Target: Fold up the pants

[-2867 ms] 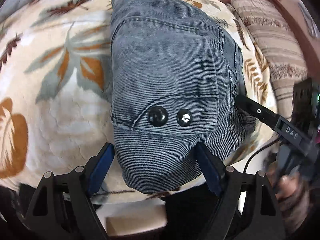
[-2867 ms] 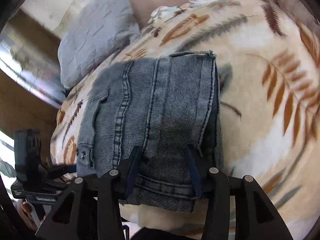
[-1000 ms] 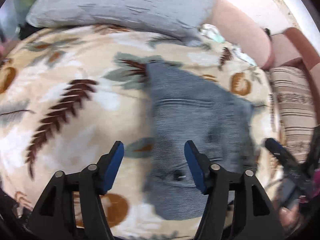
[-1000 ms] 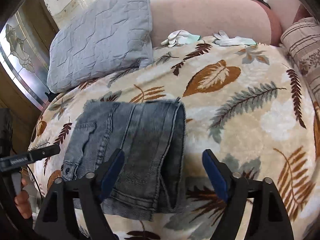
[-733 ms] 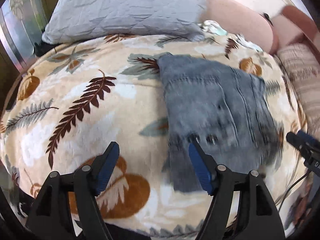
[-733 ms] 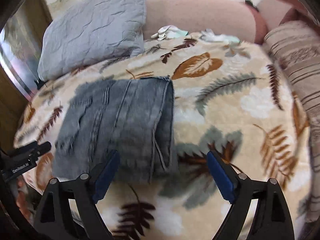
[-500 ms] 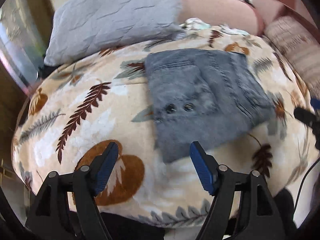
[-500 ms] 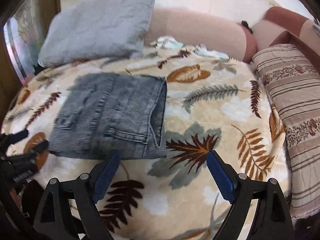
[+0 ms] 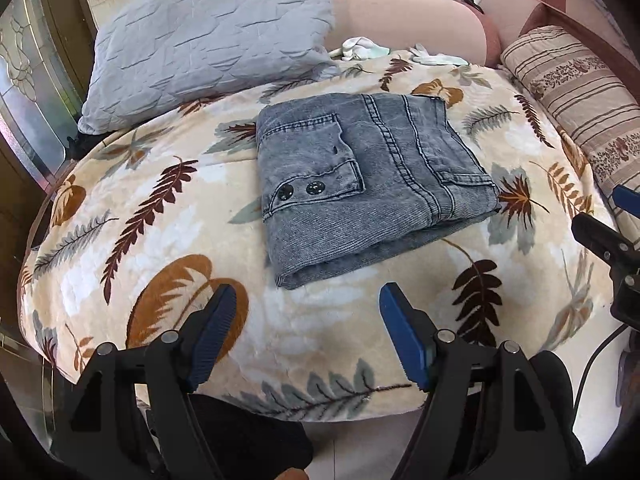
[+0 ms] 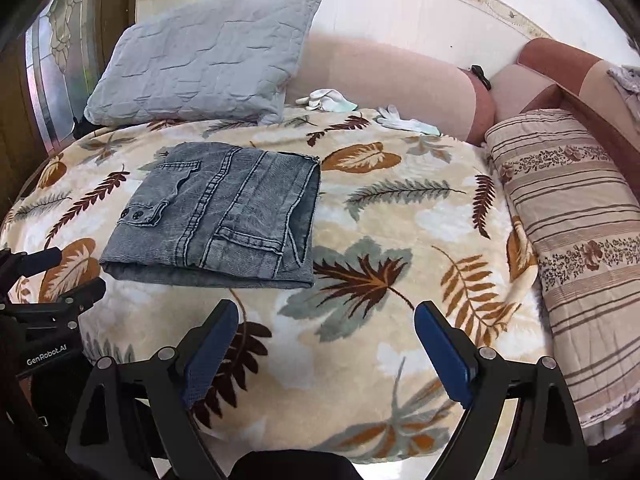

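Note:
Grey denim pants lie folded into a compact rectangle on the leaf-patterned blanket, two black buttons facing up. My left gripper hovers over the blanket's near edge, short of the pants, open with nothing between its blue pads. My right gripper is also open and empty, over the blanket to the right of the pants. Each gripper shows at the edge of the other's view.
A grey quilted pillow leans at the back left. A striped bolster runs along the right side. White gloves lie by the pink sofa back. A glass door stands at the left.
Both grippers have let go of the pants and pulled back from them toward the blanket's near edge. The folded pants now lie free, farther away in both views.

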Demonstrator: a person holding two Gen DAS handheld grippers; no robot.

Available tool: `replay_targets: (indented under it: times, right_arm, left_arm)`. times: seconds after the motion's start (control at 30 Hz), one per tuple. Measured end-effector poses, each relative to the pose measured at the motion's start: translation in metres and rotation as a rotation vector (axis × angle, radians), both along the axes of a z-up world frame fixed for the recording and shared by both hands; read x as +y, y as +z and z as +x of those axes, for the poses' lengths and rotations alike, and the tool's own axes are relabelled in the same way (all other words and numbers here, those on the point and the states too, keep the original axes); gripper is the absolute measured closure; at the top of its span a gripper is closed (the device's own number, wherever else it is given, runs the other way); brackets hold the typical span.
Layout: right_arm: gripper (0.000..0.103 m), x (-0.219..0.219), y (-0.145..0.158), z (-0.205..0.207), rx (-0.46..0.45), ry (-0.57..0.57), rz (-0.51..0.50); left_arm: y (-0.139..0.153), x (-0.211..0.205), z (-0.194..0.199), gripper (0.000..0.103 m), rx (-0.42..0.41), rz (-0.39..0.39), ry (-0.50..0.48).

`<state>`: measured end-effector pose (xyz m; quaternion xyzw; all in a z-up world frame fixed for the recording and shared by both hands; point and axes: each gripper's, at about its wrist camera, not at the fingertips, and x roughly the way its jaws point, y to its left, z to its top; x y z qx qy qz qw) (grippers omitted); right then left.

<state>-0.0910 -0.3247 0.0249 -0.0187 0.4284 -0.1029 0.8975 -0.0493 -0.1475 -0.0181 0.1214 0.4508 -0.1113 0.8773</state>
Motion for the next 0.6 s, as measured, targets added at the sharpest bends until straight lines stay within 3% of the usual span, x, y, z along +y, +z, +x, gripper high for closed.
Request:
replay_targets:
  times: [0.4, 0.6]
  right_arm:
    - [0.012, -0.008, -0.007, -0.002, 0.028, -0.026, 0.035]
    - [0.012, -0.010, -0.011, 0.001, 0.037, -0.026, 0.036]
  left_arm:
    - [0.000, 0.002, 0.002, 0.029, 0.046, -0.048, -0.010]
    - [0.009, -0.002, 0.000, 0.029, 0.030, -0.081, -0.029]
